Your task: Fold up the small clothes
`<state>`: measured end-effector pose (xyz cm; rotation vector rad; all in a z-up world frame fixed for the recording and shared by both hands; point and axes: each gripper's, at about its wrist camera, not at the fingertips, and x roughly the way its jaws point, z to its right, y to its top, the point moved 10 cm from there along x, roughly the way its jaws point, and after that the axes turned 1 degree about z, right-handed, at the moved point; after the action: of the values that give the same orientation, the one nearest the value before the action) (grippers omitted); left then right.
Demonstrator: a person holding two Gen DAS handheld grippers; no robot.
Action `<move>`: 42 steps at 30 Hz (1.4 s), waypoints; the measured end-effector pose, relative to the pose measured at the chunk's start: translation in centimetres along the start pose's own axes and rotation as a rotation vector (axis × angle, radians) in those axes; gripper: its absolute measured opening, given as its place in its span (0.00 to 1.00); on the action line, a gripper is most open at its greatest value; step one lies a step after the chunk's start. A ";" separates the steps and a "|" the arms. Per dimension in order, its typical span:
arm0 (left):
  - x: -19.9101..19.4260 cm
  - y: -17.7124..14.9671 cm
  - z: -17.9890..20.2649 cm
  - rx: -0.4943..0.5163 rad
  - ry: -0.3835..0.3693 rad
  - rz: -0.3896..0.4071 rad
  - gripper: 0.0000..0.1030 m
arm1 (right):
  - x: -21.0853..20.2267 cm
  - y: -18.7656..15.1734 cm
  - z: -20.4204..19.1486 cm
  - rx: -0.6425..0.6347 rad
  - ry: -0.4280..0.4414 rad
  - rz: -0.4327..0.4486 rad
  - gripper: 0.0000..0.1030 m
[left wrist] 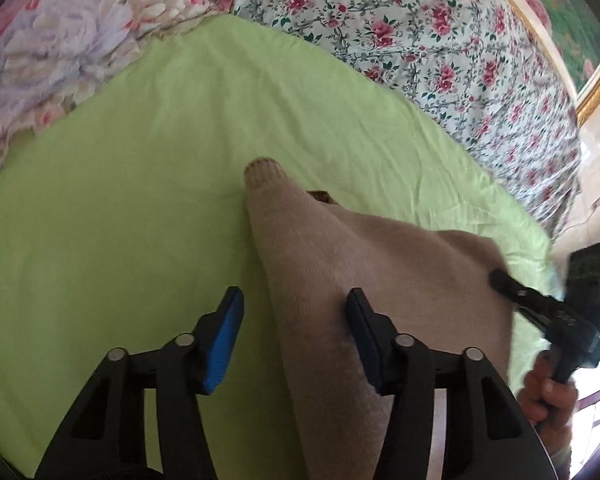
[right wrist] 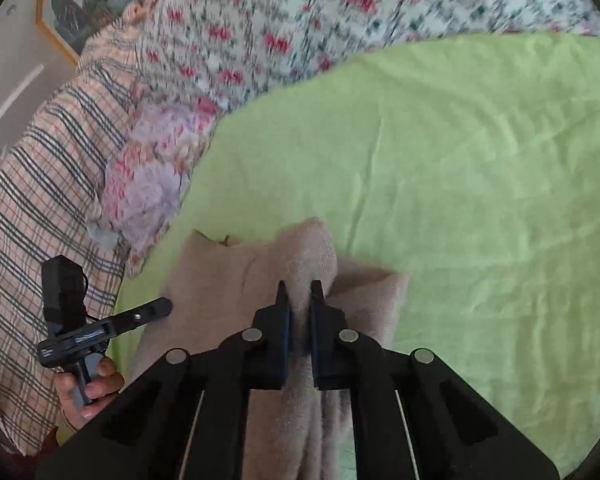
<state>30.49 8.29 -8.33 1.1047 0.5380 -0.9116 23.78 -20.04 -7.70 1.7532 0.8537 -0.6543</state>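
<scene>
Beige knit, one small sweater, spread on a lime-green sheet on the bed. Right gripper nearly closed, pinching a raised fold of it; left gripper spread wide, empty, over the sleeve. Two floral quilts behind. Plaid bedding seen only from the right wrist; ribbed cuff only from the left.

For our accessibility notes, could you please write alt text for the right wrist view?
The right gripper pinches a raised fold of a beige knit garment on a green sheet. The left gripper hovers at the left.
</scene>
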 end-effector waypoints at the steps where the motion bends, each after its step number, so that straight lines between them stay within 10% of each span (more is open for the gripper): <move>1: 0.5 0.2 0.0 0.023 0.033 -0.002 0.50 | 0.0 -0.4 0.8 0.012 -0.014 -0.004 0.09; 9: 1.3 -0.6 -0.2 0.104 0.135 -0.034 0.46 | 2.0 -2.9 3.1 0.103 -0.043 -0.077 0.15; 14: -5.4 -3.6 0.4 0.148 0.091 0.033 0.47 | -1.7 -3.5 1.4 0.071 -0.030 -0.047 0.53; 32: -13.2 -21.4 2.1 0.267 0.009 0.001 0.51 | -8.2 -17.1 -2.7 -0.035 0.048 -0.109 0.53; 36: -10.9 -21.1 2.4 0.322 0.111 0.023 0.50 | -7.0 -17.5 -2.9 -0.057 0.020 -0.121 0.38; 38: -10.0 -20.8 2.0 0.337 0.191 0.034 0.46 | -6.8 -17.2 -3.0 -0.063 0.004 -0.133 0.08; 42: -10.0 -20.8 1.2 0.271 0.276 0.029 0.17 | -10.5 -14.4 -4.9 -0.164 0.009 -0.009 0.07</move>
<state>7.59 7.39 -11.08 1.4940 0.6345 -0.8276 6.07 -14.85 -6.17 1.6070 0.8965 -0.5668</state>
